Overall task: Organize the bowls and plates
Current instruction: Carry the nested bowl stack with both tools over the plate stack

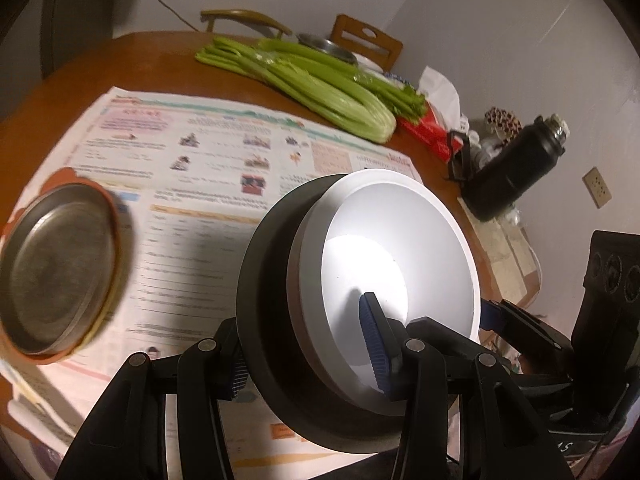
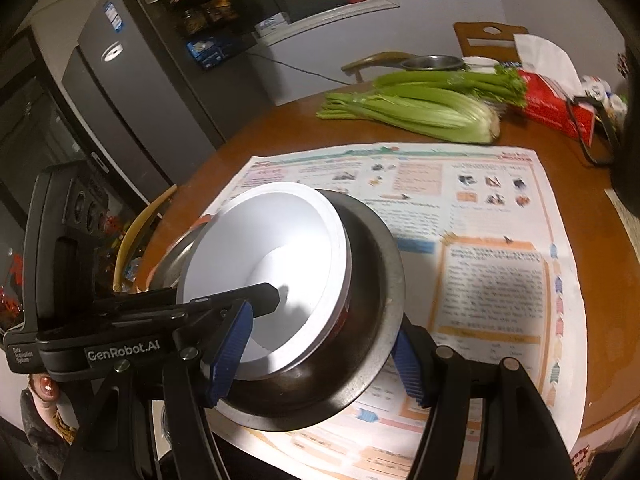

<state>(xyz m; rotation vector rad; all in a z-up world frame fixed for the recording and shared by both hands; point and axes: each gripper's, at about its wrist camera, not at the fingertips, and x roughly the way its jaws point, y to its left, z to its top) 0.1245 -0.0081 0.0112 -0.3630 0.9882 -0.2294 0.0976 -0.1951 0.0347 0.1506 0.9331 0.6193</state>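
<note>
The left gripper (image 1: 308, 350) is partly closed on the stack of dishes: a white bowl (image 1: 400, 256) nested in a dark plate (image 1: 264, 280). One blue pad (image 1: 374, 344) lies inside the bowl against its wall, and the other finger (image 1: 236, 372) presses the outside of the plate, so both rims are pinched between the jaws. The stack is tilted and lifted clear of the newspaper (image 1: 200, 160) that covers the middle of the table (image 1: 80, 76).

The right gripper (image 2: 320, 356) grips the same stack from the opposite side, its jaws set wider. Its left pad (image 2: 230, 352) sits inside the bowl (image 2: 264, 248) at the rim, and its right pad (image 2: 410, 364) is against the outer edge of the plate (image 2: 376, 280). In this view the tip of the left gripper's finger (image 2: 264, 298) reaches into the bowl just beside that pad.

A metal dish (image 1: 56, 272) lies on an orange-rimmed dish at the left edge of the newspaper, apart from the lifted stack; it is blurred. Celery (image 1: 320, 80) lies along the far edge of the table, with a red box (image 1: 428, 132) beside it and a black flask (image 1: 516, 168) near the right edge. A metal bowl (image 1: 328, 48) stands behind the celery. A hand (image 2: 44, 392) shows at the lower left corner of the right wrist view.
</note>
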